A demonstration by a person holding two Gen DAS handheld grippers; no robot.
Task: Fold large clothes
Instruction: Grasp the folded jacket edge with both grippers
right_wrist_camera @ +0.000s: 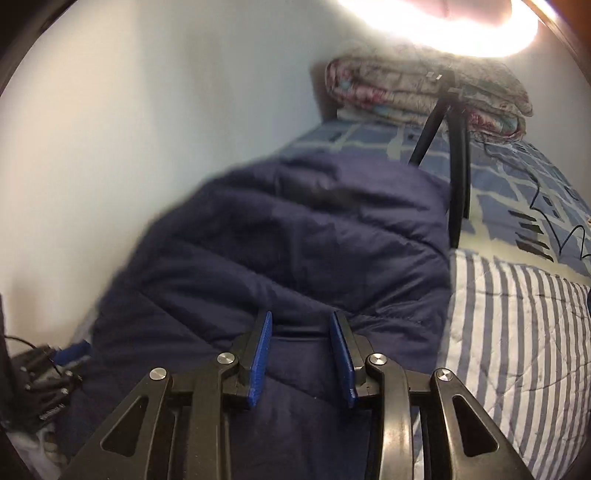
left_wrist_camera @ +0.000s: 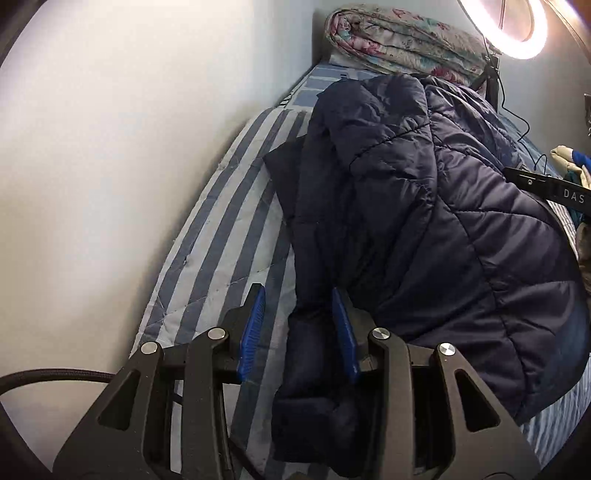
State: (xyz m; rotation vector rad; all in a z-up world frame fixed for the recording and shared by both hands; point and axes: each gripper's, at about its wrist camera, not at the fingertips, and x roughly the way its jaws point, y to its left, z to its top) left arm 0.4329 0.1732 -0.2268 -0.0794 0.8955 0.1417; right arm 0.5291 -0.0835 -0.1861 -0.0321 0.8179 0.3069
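A navy quilted puffer jacket (left_wrist_camera: 424, 206) lies bunched on a blue-and-white striped bed cover (left_wrist_camera: 221, 229). My left gripper (left_wrist_camera: 299, 295) is open, its blue pads either side of a dark sleeve end (left_wrist_camera: 314, 369) that lies between the jaws. In the right wrist view the jacket (right_wrist_camera: 295, 240) fills the middle, somewhat blurred. My right gripper (right_wrist_camera: 301, 317) is open, low over the jacket's near edge, with fabric between the pads. The right gripper's black body also shows at the right edge of the left wrist view (left_wrist_camera: 546, 188).
A white wall (left_wrist_camera: 110, 147) runs along the bed's left side. A folded floral quilt (left_wrist_camera: 402, 48) sits at the head of the bed. A ring light (left_wrist_camera: 517, 29) on a black tripod (right_wrist_camera: 458, 166) stands on the bed, with a cable (right_wrist_camera: 546, 206). Other clothes (left_wrist_camera: 576, 162) lie at the right.
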